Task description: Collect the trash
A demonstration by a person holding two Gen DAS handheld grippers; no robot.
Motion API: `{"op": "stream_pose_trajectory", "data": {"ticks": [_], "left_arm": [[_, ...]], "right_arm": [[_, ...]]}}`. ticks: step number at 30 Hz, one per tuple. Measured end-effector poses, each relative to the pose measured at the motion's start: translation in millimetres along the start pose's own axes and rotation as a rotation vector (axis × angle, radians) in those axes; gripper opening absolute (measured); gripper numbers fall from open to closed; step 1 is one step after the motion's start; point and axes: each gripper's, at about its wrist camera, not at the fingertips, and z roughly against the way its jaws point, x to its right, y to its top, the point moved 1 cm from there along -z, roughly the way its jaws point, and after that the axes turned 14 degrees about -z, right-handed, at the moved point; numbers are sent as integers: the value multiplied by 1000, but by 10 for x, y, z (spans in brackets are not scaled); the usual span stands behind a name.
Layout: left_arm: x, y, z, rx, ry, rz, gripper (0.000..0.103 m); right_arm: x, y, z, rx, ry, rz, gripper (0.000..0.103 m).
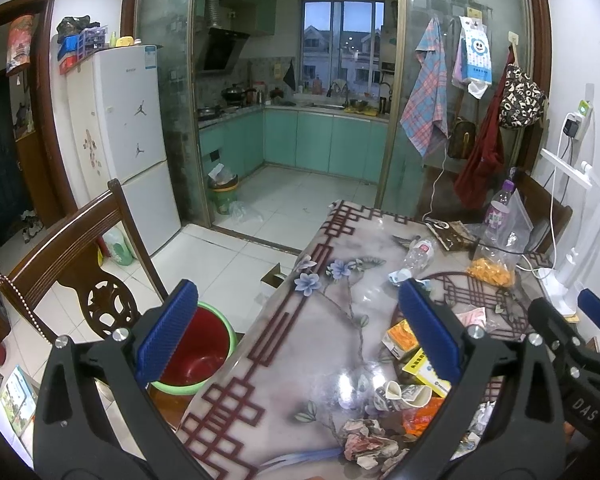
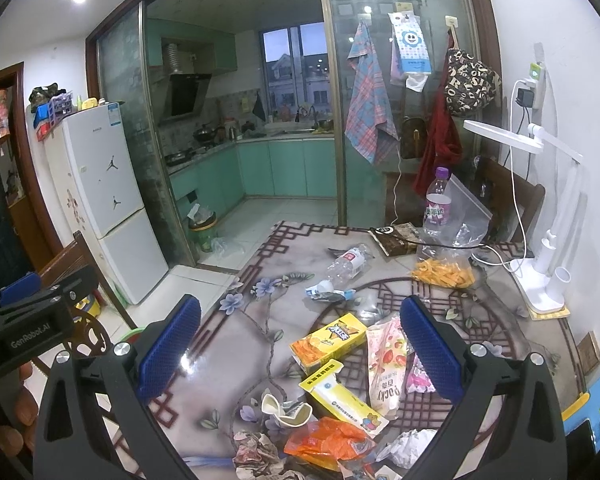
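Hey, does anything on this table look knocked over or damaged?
Yes. A clear bottle lies on its side mid-table, while the purple-capped bottle behind it stands upright. Nearer, a paper cup is crushed and tipped over among crumpled wrappers. Both grippers are open and empty.

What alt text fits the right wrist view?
Open right gripper hangs empty over a floral table littered with trash: orange snack box, yellow box, Pocky packet, crushed paper cup, plastic bottle. Kitchen behind.
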Motion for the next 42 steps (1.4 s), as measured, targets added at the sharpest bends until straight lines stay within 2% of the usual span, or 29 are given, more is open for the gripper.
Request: {"op": "stream_pose_trajectory", "data": {"ticks": [42], "left_arm": [[-66, -86, -36, -20, 4, -4, 99]], "right_arm": [[-57, -122, -110, -20, 4, 4, 96]]}}
